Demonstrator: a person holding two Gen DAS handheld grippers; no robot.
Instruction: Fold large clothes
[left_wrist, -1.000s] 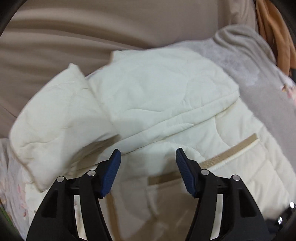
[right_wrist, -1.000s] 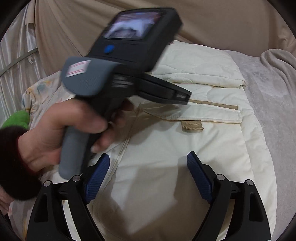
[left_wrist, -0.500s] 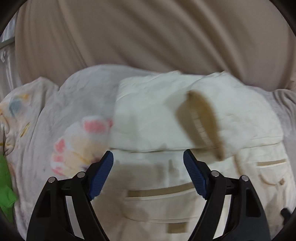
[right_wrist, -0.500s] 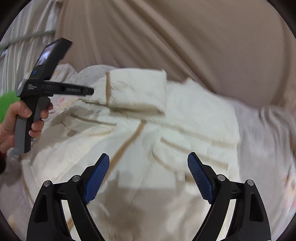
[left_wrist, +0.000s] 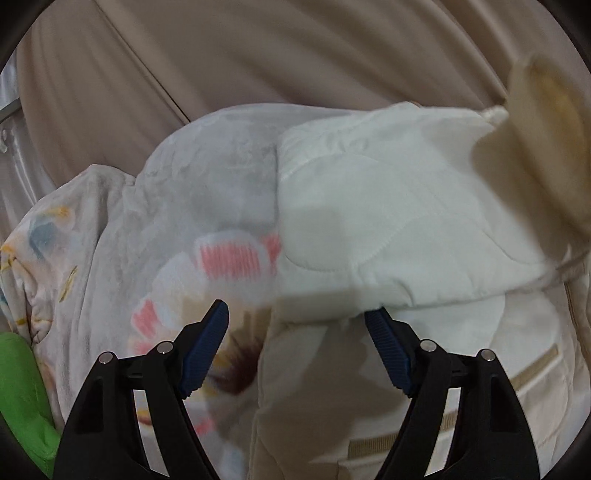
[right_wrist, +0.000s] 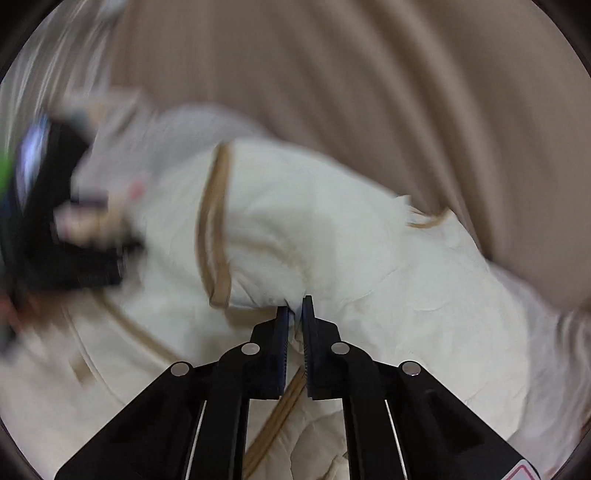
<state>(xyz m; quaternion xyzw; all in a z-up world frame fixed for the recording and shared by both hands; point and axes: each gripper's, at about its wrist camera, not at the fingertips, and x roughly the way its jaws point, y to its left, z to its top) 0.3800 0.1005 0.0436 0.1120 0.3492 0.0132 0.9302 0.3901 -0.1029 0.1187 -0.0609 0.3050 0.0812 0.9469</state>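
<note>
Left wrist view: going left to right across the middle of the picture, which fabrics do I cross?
Bright green soft item at the edge → pale floral-print blanket with pink stripes and grey plush areas → cream quilted jacket, folded panel → its raised tan-lined sleeve end, at the far right.

The left gripper (left_wrist: 297, 317) is seen with its jaws spread and nothing between them, poised over bedding. A cream quilted jacket (left_wrist: 388, 221) is folded at the right, its tan-trimmed pocket (left_wrist: 532, 369) exposed below (the far right is blurred). A floral blanket (left_wrist: 177, 229) and a green item (left_wrist: 22, 391) are noted at left.
</note>
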